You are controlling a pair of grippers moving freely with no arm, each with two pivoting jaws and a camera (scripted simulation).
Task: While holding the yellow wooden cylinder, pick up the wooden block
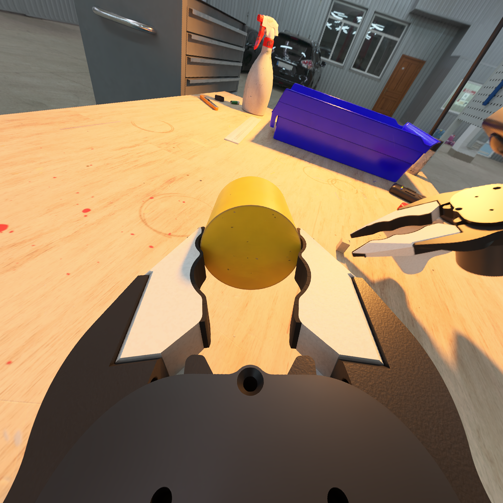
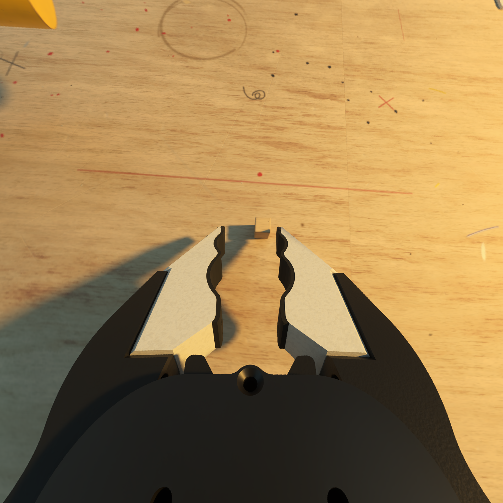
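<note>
My left gripper (image 1: 250,236) is shut on the yellow wooden cylinder (image 1: 250,245) and holds it on its side, above the wooden table (image 1: 109,163). The cylinder's edge also shows in the right wrist view (image 2: 40,13) at the top left. A small wooden block (image 2: 262,228) lies on the table just beyond and between my right gripper's fingertips. My right gripper (image 2: 250,231) is open and empty, just above the table. In the left wrist view the right gripper (image 1: 353,243) points at the block (image 1: 342,245) from the right.
A blue bin (image 1: 351,133) and a white spray bottle (image 1: 260,73) stand at the table's far side. A grey drawer cabinet (image 1: 212,51) is behind the table. A dark marker (image 1: 405,192), a ruler (image 1: 242,130) and an orange knife (image 1: 209,102) lie on the table.
</note>
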